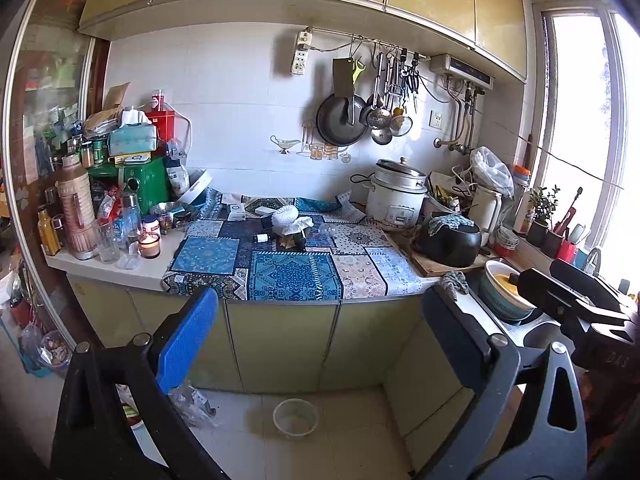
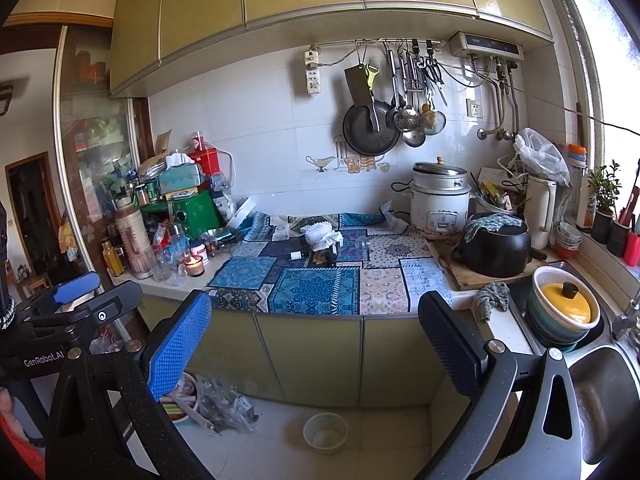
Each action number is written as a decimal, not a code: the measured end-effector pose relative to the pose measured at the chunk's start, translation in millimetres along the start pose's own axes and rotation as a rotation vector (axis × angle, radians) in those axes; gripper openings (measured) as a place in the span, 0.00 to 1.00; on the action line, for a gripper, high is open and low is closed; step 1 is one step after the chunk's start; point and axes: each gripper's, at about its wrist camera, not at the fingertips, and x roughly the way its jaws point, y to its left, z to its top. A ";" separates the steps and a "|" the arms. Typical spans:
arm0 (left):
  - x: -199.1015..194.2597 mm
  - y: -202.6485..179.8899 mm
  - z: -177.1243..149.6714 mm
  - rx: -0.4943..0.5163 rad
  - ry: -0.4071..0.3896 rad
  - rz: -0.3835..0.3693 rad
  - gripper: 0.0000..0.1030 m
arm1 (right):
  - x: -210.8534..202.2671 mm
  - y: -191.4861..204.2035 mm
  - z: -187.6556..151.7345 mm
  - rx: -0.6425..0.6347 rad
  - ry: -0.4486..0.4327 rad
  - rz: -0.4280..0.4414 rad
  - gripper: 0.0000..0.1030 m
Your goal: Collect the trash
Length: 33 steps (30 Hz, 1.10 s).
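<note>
Kitchen counter fills the middle of both views, draped with a blue patchwork cloth (image 1: 292, 268). You hold both grippers back from it, raised over the floor, likely to survey before reaching. Your left gripper (image 1: 320, 332) has its jaws spread wide with nothing between them; your right gripper (image 2: 316, 336) is likewise released and empty, and its side shows at the right edge of the left view.

The likely trash sits at the centre of the cloth: a crumpled white paper wad (image 1: 292, 220) beside a small dark bottle (image 1: 262, 237) lying on its side and a clear crushed plastic piece (image 1: 326, 230), close together. I judge these loose scraps as the targets, since they lie apart from the stored goods.

At lower centre, a small pale bin (image 2: 325, 432) stands on the floor tiles, seemingly placed to receive waste. Crumpled clear plastic (image 2: 224, 400) lies on the floor at lower left, beside the bin.

A lit candle (image 1: 149, 245) burns at the left of the counter, near the cloth's edge; keep clear.
</note>
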 end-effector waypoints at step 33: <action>167.7 48.5 40.8 -0.055 0.075 0.051 1.00 | 137.0 -23.4 14.6 0.041 0.099 -0.026 1.00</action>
